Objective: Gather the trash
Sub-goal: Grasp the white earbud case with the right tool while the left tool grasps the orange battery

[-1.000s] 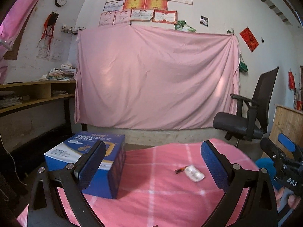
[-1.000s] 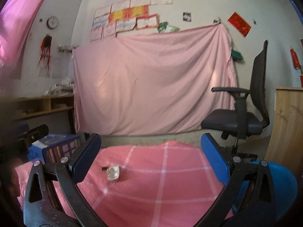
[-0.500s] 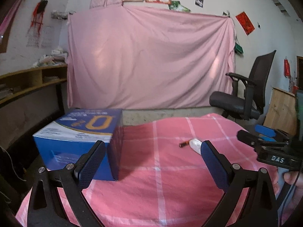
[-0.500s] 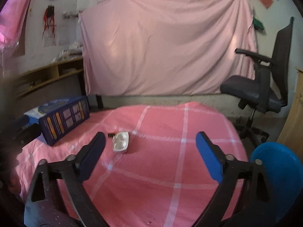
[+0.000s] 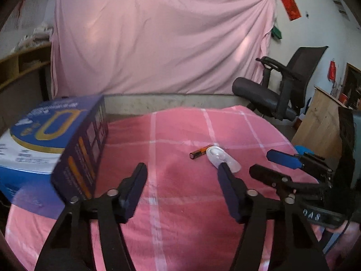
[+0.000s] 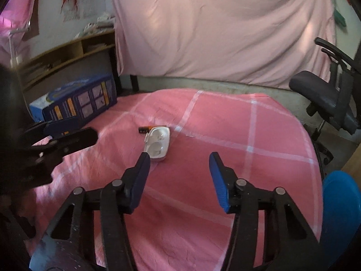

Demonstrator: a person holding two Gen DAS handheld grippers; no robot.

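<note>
Both grippers pointed downward over the pink checked cloth. The left gripper had just been closing; its jaws stood half parted with nothing between them. Beyond its right finger lay a clear plastic blister shell, with a small battery touching the shell's far end. The right gripper had also just been narrowing, empty, with the shell just ahead of its left finger. A blue carton stood left of the left fingers; a blue bin sat right of the right ones.
</note>
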